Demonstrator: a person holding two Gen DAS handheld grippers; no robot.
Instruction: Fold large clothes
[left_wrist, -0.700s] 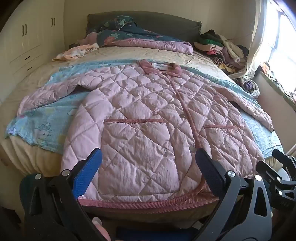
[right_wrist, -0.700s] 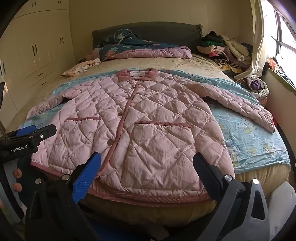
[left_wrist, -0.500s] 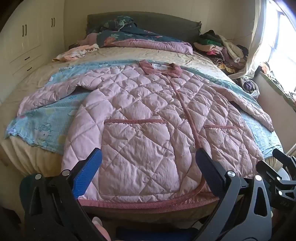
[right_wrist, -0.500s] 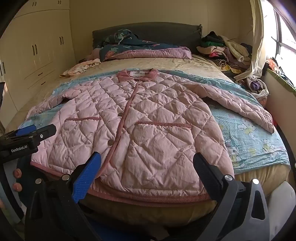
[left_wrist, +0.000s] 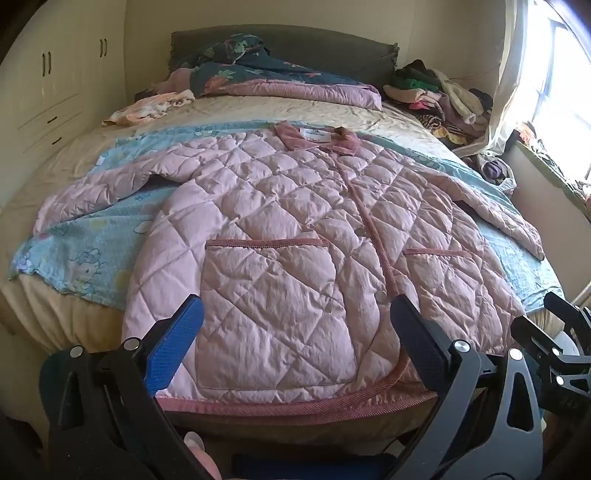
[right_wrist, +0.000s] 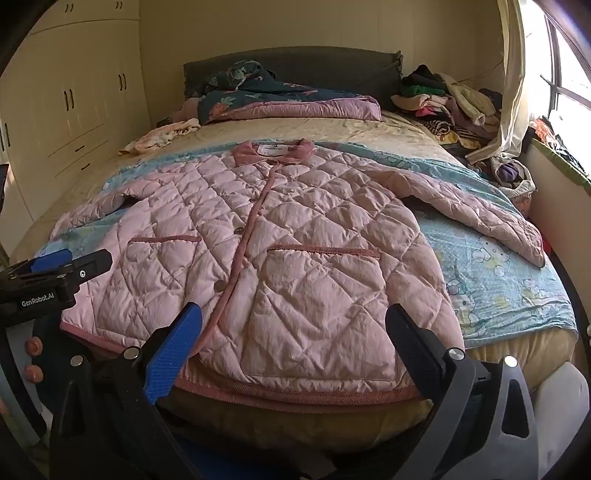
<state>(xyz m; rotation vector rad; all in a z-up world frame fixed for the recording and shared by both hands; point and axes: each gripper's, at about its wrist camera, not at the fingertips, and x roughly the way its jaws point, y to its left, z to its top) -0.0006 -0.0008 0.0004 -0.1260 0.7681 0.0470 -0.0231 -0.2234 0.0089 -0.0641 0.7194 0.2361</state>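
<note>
Pink quilted jacket (left_wrist: 295, 240) spread flat on bed (left_wrist: 229, 110); left hand-held gripper (left_wrist: 295, 332) wide open above hem.

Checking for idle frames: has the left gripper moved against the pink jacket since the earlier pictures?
No. The left gripper frames the same pocket of the pink jacket; open and empty.
</note>
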